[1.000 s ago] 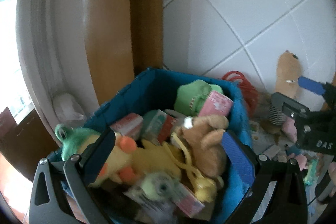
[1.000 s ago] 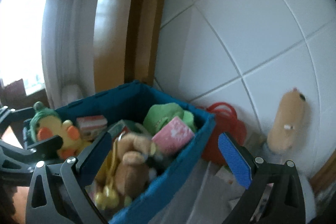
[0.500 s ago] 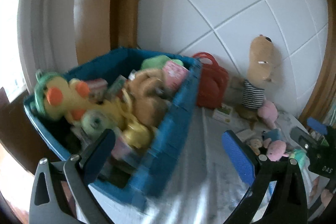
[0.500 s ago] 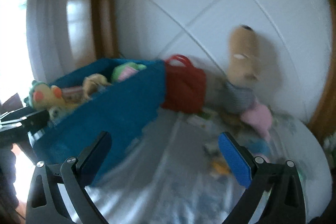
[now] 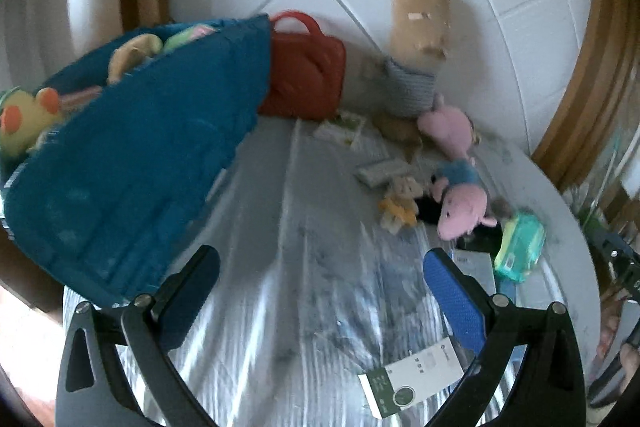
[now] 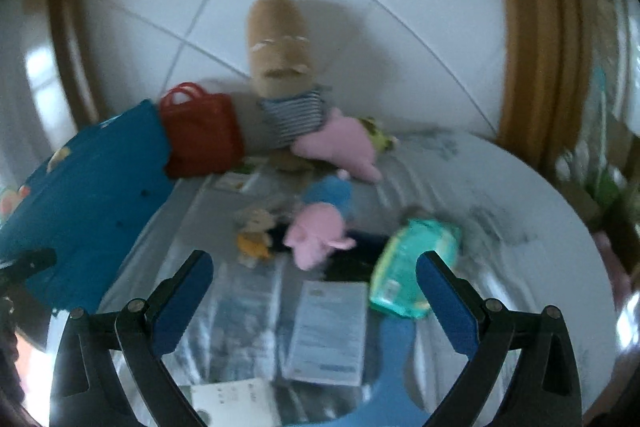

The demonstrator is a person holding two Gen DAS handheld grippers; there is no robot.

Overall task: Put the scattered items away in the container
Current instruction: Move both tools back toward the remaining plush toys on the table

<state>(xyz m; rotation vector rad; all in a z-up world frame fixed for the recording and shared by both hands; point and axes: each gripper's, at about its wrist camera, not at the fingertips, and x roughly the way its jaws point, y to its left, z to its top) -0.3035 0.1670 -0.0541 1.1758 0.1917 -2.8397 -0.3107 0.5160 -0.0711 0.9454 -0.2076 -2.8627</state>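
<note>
1. Both pairs of blue-padded fingers stand wide apart with nothing between them: the left gripper point(image 5: 322, 301) over bare foil-like table cover, the right gripper point(image 6: 314, 295) above a white leaflet point(image 6: 326, 333).
2. A second ago both cameras looked down into the blue bin point(image 5: 132, 163); now they have swung to the items left on the table, so I judge one drop-off done and the next pick-up starting.
3. The bin sits at the table's left, already heaped with plush, a yellow duck point(image 5: 26, 115) showing at its rim.
4. Still outside it: a pink pig in blue point(image 6: 318, 227), a small orange-and-tan toy point(image 6: 254, 235) just beside it, and a teal wipes pack point(image 6: 414, 267) near the right gripper's right finger.
5. Farther back, a tall tan plush in a striped shirt point(image 6: 280, 43) leans on the tiled wall, a second pink plush point(image 6: 340, 145) at its base and a red bag point(image 6: 200, 135) touching the bin.
6. Motion blur hides detail, so which item is targeted I cannot tell; the wipes pack seems nearest.
</note>
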